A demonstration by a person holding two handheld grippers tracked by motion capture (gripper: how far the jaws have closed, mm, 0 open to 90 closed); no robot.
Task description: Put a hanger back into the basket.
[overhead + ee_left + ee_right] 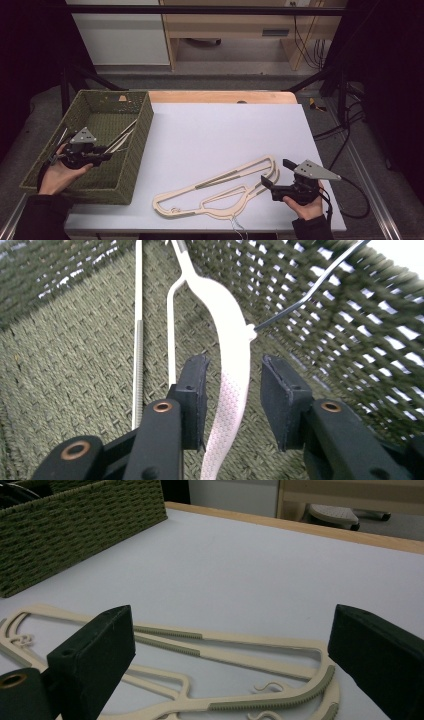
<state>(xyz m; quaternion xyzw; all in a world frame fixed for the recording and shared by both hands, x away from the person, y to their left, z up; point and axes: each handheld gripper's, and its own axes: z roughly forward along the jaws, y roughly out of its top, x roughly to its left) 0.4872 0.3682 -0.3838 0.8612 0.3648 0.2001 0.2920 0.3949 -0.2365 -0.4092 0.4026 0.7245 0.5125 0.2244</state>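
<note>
- Near edge of the bench (210, 125): your right claw (270, 175) hovers at the right-hand end of the two cream hangers (220, 192), its jaws set wide apart with nothing between them. In the right gripper view the same hangers (210, 650) lie flat and stacked just ahead of that right claw (225, 650).
- Those hangers look light, thin and stiff, with ribbed grey grip strips along the shoulders. Lying flush on the bench, they will likely be awkward to get a jaw under; the curved shoulder end nearest you, or the ribbed strip, looks like the best place to pinch, and the smooth parts may slip.
- Left side of the bench: your left claw (102, 155) reaches into the green woven basket (135, 145), which overhangs the bench's left edge.
- Inside the basket: a white hanger (232, 365) runs between the jaws of the left claw (232, 390), but the pads stand clear of it on both sides, so it is loose, not clamped. It rests on the woven basket floor (75, 365) by the near wall.
- The dimpled, textured stretch of its arm gives the surest purchase. It should weigh little, but its metal hook (310, 290) pokes toward the open weave and could snag there.
</note>
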